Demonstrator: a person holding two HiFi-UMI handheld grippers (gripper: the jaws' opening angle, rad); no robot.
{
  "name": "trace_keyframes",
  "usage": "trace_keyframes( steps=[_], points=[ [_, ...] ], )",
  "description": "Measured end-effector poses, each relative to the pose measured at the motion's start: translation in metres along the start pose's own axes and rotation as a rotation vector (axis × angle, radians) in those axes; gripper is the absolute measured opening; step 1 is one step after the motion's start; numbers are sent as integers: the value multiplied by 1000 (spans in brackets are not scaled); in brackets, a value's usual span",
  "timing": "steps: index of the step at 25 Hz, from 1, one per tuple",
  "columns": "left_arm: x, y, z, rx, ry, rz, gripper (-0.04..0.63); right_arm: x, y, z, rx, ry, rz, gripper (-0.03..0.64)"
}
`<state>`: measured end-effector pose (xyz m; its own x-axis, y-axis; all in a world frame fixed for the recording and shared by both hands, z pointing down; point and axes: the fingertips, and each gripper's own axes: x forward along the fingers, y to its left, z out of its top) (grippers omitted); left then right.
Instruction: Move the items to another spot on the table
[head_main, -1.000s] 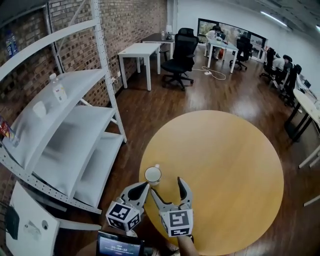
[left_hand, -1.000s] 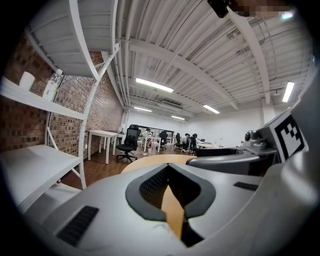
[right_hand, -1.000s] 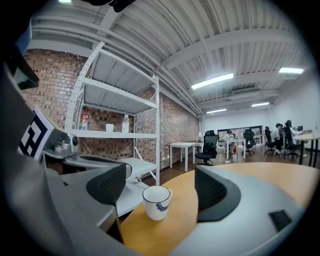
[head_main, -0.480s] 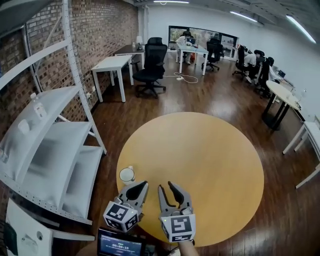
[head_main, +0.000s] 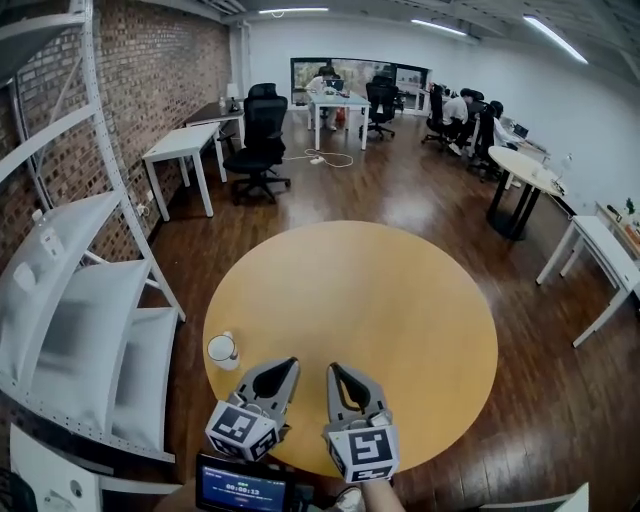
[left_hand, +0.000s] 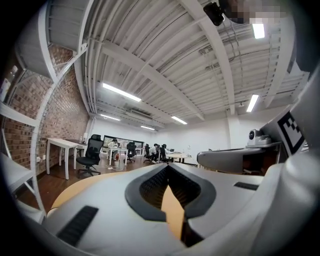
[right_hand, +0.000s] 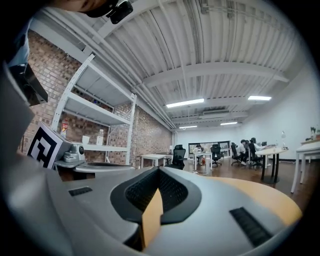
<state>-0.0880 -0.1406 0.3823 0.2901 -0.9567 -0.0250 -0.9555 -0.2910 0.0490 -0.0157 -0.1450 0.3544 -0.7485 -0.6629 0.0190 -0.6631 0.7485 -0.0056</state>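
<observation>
A white cup (head_main: 222, 349) stands near the left edge of the round yellow table (head_main: 380, 290). Both grippers hover over the table's near edge, side by side and pointing level across it. My left gripper (head_main: 283, 366) sits just right of the cup and apart from it, its jaws together with nothing in them. My right gripper (head_main: 337, 371) has just been closing and is now shut and empty. The left gripper view shows the left gripper's (left_hand: 167, 166) tips meeting, and the right gripper view shows the same for the right gripper (right_hand: 158, 170). Neither gripper view shows the cup.
A white shelf rack (head_main: 70, 290) stands close to the table on the left, against a brick wall. White desks (head_main: 185, 145), a black office chair (head_main: 258, 130) and seated people are farther back. A small screen (head_main: 235, 488) sits below the grippers.
The right gripper's jaws went from wide open to shut, with nothing between them. Both grippers drew away from the cup, which now lies off to the left of them.
</observation>
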Motion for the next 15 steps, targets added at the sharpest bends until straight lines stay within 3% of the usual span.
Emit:
trace_keyframes(
  steps=[6,15],
  points=[
    [1,-42,15,9,29,-73,6,-24,-17,-1,-3,-1,-47,0],
    [5,-62,21,29,15,-116,6,-42,-28,-3,-16,0,-85,0]
  ],
)
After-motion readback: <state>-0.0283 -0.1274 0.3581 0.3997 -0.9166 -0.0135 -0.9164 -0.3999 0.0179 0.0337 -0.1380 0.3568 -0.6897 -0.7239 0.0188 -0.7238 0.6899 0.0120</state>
